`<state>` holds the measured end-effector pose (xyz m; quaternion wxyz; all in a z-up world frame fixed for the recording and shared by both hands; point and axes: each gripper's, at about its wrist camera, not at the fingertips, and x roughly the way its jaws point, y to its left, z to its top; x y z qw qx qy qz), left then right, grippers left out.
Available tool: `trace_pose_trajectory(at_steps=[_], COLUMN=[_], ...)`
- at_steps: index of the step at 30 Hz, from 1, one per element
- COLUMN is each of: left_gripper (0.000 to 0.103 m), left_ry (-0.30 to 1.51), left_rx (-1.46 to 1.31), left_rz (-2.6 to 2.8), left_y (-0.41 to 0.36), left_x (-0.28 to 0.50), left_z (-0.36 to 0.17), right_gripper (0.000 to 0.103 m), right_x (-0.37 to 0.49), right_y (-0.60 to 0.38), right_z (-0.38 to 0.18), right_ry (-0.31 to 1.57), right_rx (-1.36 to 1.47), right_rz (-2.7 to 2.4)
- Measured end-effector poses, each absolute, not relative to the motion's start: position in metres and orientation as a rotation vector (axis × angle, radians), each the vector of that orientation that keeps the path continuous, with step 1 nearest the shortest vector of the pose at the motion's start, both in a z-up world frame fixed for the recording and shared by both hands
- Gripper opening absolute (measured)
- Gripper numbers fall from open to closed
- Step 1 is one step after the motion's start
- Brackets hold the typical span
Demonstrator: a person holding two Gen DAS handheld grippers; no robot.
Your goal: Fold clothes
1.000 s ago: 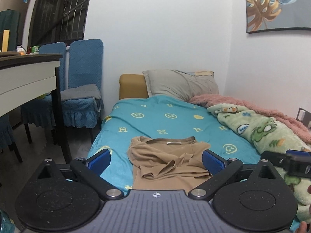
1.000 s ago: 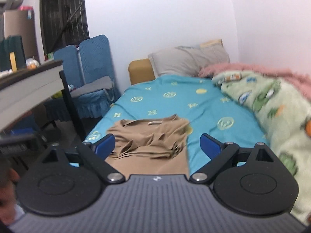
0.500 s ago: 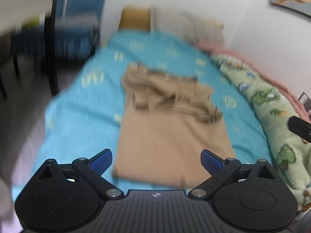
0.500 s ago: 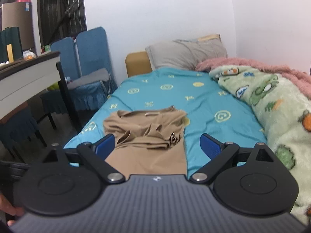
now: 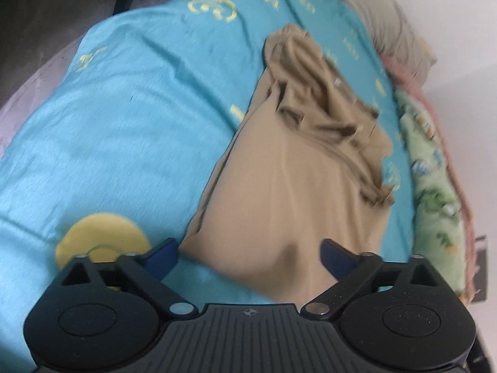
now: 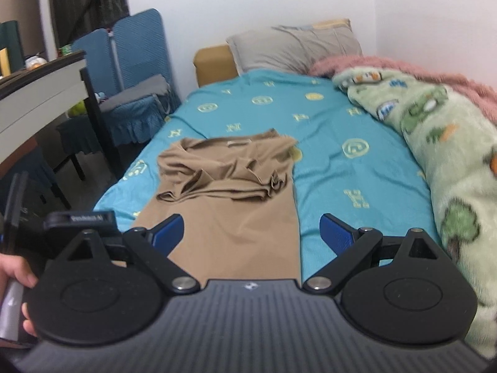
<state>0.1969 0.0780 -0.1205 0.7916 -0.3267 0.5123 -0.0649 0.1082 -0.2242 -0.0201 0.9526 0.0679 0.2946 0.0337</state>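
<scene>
A tan shirt (image 5: 292,183) lies flat on the turquoise bed sheet (image 5: 124,108), collar at the far end, both sleeves folded in and bunched across the chest. My left gripper (image 5: 248,253) is open and empty, tilted down just above the shirt's near left hem corner. In the right wrist view the same shirt (image 6: 236,205) lies ahead on the sheet (image 6: 341,161). My right gripper (image 6: 251,231) is open and empty, above the shirt's lower part. The left gripper's body (image 6: 77,220) shows at the left of that view.
A green cartoon blanket (image 6: 441,155) and pink blanket (image 6: 403,68) line the bed's right side by the wall. A grey pillow (image 6: 295,46) lies at the head. Blue chairs (image 6: 133,71) and a table (image 6: 40,93) stand left of the bed.
My left gripper has dropped and pitched down toward the shirt's near left hem corner, tilting its view. My right gripper has moved slightly forward and lower over the shirt. Both stay open.
</scene>
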Motion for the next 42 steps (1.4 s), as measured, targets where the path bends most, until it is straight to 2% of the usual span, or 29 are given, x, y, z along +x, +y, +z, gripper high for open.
trace_pose_trajectory(at_steps=[5, 7, 9, 11, 13, 15, 16, 17, 18, 23, 25, 27, 31, 34, 37, 42], left_gripper=[0.085, 0.081, 0.066, 0.067, 0.062, 0.041, 0.036, 0.025, 0.018, 0.02, 0.018, 0.009, 0.007, 0.006, 0.006, 0.008], left_ry=[0.988, 1.055, 1.165, 1.147, 1.123, 1.095, 1.076, 1.06, 1.058, 1.097, 1.081, 1.039, 0.917, 0.853, 0.889, 1.014], left_rx=[-0.796, -0.804, -0.8, -0.838, -0.858, -0.849, -0.842, -0.84, -0.841, -0.871, -0.877, -0.871, -0.921, -0.996, -1.019, -1.087], left_rz=[-0.218, -0.211, -0.173, -0.167, -0.168, -0.169, -0.175, -0.186, -0.185, -0.163, -0.165, -0.183, -0.237, -0.257, -0.215, -0.115], left_y=[0.084, 0.081, 0.076, 0.078, 0.08, 0.079, 0.078, 0.076, 0.074, 0.068, 0.067, 0.065, 0.072, 0.081, 0.085, 0.093], left_x=[0.189, 0.193, 0.196, 0.194, 0.193, 0.191, 0.189, 0.188, 0.19, 0.203, 0.204, 0.203, 0.191, 0.18, 0.178, 0.185], left_z=[-0.113, -0.124, -0.14, -0.141, -0.138, -0.135, -0.132, -0.131, -0.131, -0.145, -0.145, -0.14, -0.121, -0.114, -0.123, -0.15], right_gripper=[0.096, 0.096, 0.096, 0.096, 0.096, 0.096, 0.096, 0.096, 0.096, 0.096, 0.096, 0.096, 0.095, 0.095, 0.095, 0.082], right_x=[0.112, 0.114, 0.115, 0.117, 0.118, 0.119, 0.119, 0.119, 0.12, 0.128, 0.133, 0.138, 0.147, 0.148, 0.142, 0.136], right_y=[-0.234, -0.237, -0.239, -0.241, -0.243, -0.245, -0.245, -0.248, -0.251, -0.268, -0.269, -0.264, -0.253, -0.253, -0.263, -0.278], right_z=[-0.028, -0.03, -0.032, -0.033, -0.035, -0.036, -0.037, -0.039, -0.041, -0.065, -0.083, -0.105, -0.145, -0.154, -0.158, -0.162], right_ry=[0.638, 0.649, 0.657, 0.665, 0.674, 0.684, 0.689, 0.7, 0.712, 0.809, 0.875, 0.947, 1.053, 1.004, 0.929, 0.834], right_rx=[0.179, 0.194, 0.207, 0.218, 0.228, 0.245, 0.257, 0.294, 0.331, 0.655, 0.801, 0.953, 1.239, 1.3, 1.317, 1.359], right_rz=[0.037, 0.031, 0.024, 0.018, 0.016, 0.02, 0.024, 0.035, 0.046, 0.155, 0.195, 0.232, 0.271, 0.174, 0.045, -0.071])
